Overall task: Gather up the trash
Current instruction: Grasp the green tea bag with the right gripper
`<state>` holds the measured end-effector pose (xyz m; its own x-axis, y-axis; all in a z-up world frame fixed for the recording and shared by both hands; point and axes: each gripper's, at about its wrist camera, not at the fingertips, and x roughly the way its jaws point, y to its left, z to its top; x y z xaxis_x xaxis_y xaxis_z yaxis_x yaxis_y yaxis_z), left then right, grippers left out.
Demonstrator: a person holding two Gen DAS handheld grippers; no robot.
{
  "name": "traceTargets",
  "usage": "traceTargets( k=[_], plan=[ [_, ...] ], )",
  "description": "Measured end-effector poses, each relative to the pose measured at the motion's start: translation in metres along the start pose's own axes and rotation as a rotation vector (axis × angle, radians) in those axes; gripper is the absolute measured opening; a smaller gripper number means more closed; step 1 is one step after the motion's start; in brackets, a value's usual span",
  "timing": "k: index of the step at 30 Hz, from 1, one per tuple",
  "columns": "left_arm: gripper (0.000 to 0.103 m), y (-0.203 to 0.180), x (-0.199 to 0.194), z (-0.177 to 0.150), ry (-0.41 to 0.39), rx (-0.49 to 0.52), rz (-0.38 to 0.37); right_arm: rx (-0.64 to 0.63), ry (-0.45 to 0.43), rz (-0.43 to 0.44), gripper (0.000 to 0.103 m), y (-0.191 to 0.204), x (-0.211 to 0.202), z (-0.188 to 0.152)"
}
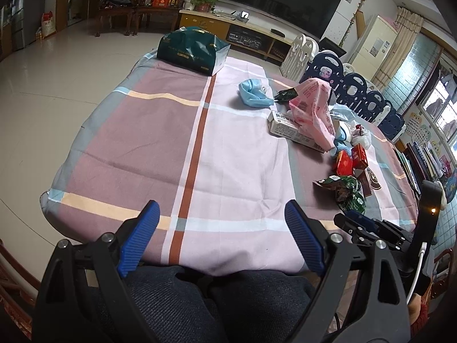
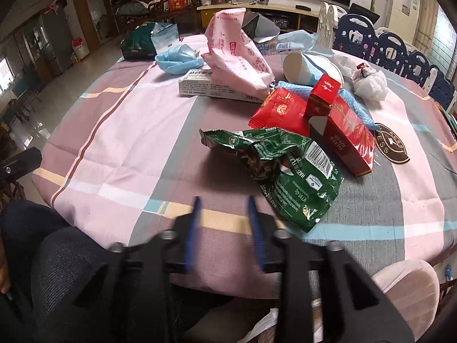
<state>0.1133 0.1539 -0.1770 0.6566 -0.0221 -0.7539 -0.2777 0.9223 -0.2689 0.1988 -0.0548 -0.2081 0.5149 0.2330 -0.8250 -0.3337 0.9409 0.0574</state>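
Trash lies on the checked tablecloth (image 2: 128, 131): a crumpled green foil wrapper (image 2: 285, 168), a red cigarette box (image 2: 342, 131), a red packet (image 2: 280, 111), a pink plastic bag (image 2: 240, 54), a white carton (image 2: 205, 85), a blue mask (image 2: 177, 60), a paper cup (image 2: 300, 70) and a white wad (image 2: 370, 84). My right gripper (image 2: 224, 203) is open, empty and blurred, just before the green wrapper. My left gripper (image 1: 221, 208) is wide open and empty over the table's near edge, left of the trash pile (image 1: 314, 108).
A dark green gift bag (image 1: 194, 50) stands at the table's far edge. A round coaster (image 2: 391, 145) lies right of the red box. Blue and white fence panels (image 2: 400, 54) line the right side. My knees (image 1: 214, 300) are under the near edge.
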Motion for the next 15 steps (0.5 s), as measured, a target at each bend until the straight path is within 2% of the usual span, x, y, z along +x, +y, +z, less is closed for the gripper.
traceTargets(
  k=[4, 11, 15],
  plan=[
    [0.089, -0.001, 0.002, -0.001, 0.005, 0.000, 0.016, 0.001, -0.010, -0.005, 0.062, -0.001, -0.003, 0.000],
    [0.089, -0.001, 0.003, -0.001, 0.012, 0.000, 0.033, -0.014, -0.092, -0.178, 0.066, -0.012, -0.004, 0.016],
    [0.089, 0.000, 0.003, -0.001, 0.013, -0.004, 0.032, -0.059, -0.069, -0.222, 0.070, -0.023, 0.014, 0.029]
  ],
)
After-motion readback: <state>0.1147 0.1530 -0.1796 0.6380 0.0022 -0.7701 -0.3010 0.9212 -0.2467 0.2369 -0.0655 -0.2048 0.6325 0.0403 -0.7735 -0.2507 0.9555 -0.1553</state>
